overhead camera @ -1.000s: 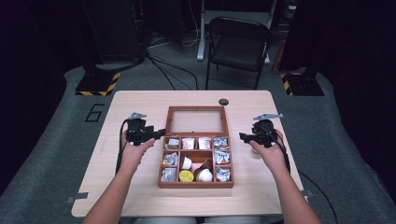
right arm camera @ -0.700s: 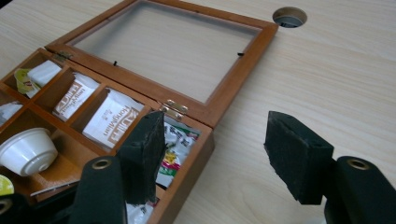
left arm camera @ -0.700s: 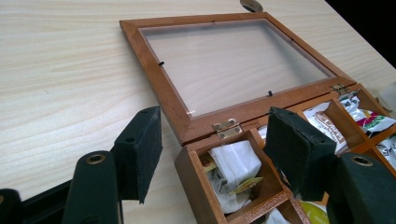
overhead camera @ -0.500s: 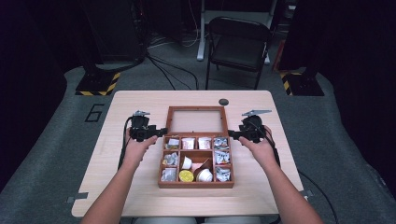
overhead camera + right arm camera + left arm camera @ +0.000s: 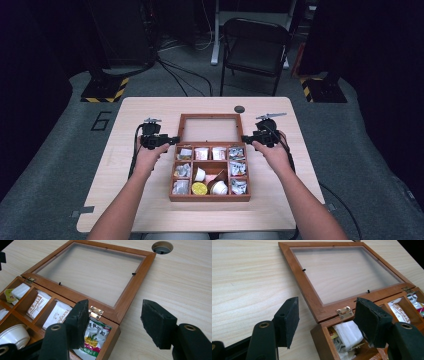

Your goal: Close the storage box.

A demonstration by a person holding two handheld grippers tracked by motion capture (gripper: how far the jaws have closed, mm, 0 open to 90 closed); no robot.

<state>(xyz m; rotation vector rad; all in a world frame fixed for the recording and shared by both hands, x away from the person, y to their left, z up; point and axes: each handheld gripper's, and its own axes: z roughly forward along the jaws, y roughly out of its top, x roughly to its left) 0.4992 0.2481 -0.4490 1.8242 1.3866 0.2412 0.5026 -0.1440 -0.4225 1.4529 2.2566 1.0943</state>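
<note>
- Two grippers sit at the back corners of a wooden box [image 5: 210, 196], one on each side, each held in a person's hand.
- Left gripper [image 5: 172, 140]: its jaws stand apart with nothing pressed between them. In the left gripper view they straddle the box's rear corner and a brass hinge [image 5: 344, 312], one pad over the bare table [image 5: 249, 277], the other over the corner compartment with a white packet [image 5: 348, 333].
- Right gripper [image 5: 246, 138]: its jaws also stand apart and grip nothing. In the right gripper view one pad hangs over the corner compartment holding a green-and-yellow sachet [image 5: 96, 338], the other over the table beyond the box's side wall; a second hinge [image 5: 96, 311] lies just ahead of the first pad.
- Lid [image 5: 209, 118]: a wooden frame with a clear pane, folded fully back and lying flat on the table beyond both grippers, between them.
- Box compartments toward the person from the grippers hold sachets, white cups [image 5: 200, 174] and a yellow-topped capsule [image 5: 199, 188].
- A round cable hole [image 5: 239, 109] lies beyond the right gripper, near the lid's far corner.
</note>
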